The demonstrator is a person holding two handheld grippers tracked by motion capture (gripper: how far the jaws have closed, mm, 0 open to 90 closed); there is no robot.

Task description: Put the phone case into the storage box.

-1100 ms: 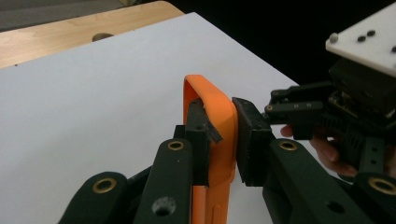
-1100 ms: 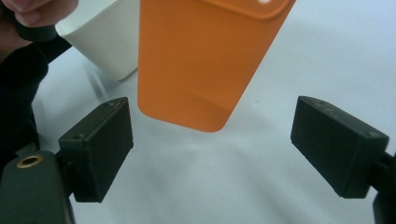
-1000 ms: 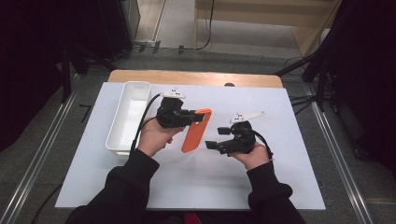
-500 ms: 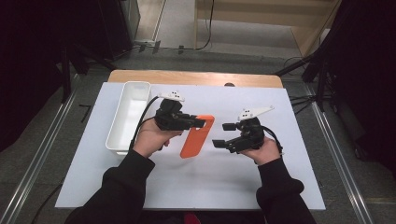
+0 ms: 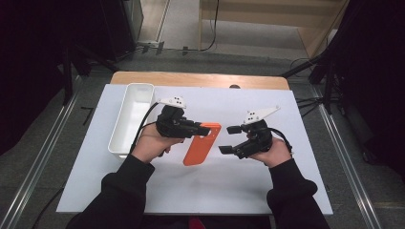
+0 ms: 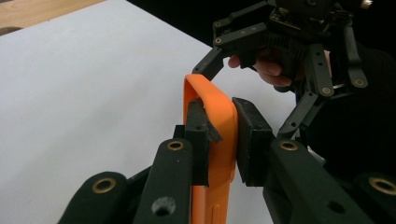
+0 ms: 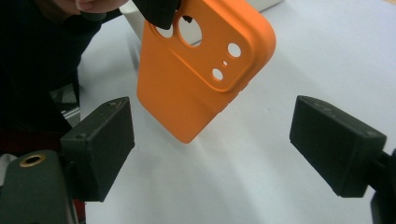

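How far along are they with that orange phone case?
Done: the left gripper is shut on the orange phone case's top edge, tilting it off the white table. In hand: the right gripper waits open beside it. Left, probably: moving it, perhaps into the white bin.

Left gripper (image 5: 203, 129) points right across the table, jaws clamped tight on a held item; right gripper (image 5: 230, 140) faces it from nearby, jaws spread wide, both forearms angled inward.

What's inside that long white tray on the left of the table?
The white tray looks empty: the high view shows bare white floor inside. Its near end is hidden behind the left gripper, which is clamped on the orange phone case, so that part cannot be checked.
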